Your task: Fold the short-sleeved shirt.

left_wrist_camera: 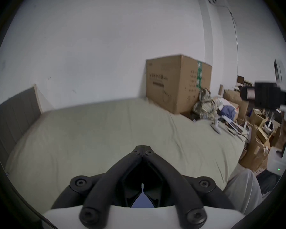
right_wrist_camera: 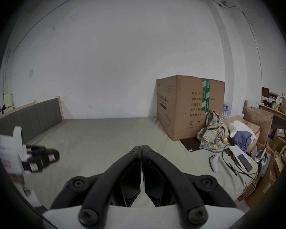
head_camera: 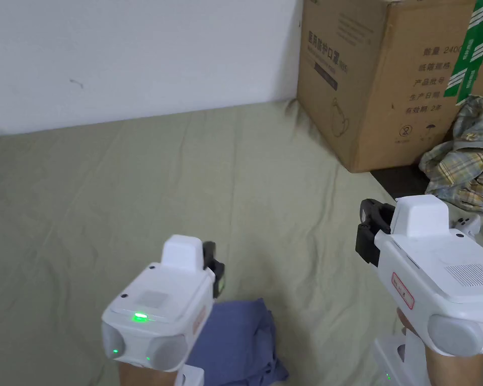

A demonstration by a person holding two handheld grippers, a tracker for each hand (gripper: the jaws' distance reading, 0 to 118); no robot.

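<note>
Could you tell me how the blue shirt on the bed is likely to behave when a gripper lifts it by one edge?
The blue shirt lies crumpled in soft folds, so it will probably drape and sag rather than hold shape. It looks thin, likely light. The olive bed sheet beneath is wrinkled and may drag along.

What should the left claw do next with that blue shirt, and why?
Probably open the left claw and lower it to the blue shirt. Both claws are shut on nothing and raised above the bed sheet, and the shirt lies crumpled beneath the left one, so it needs picking up and spreading before any fold. The right claw could follow.
</note>
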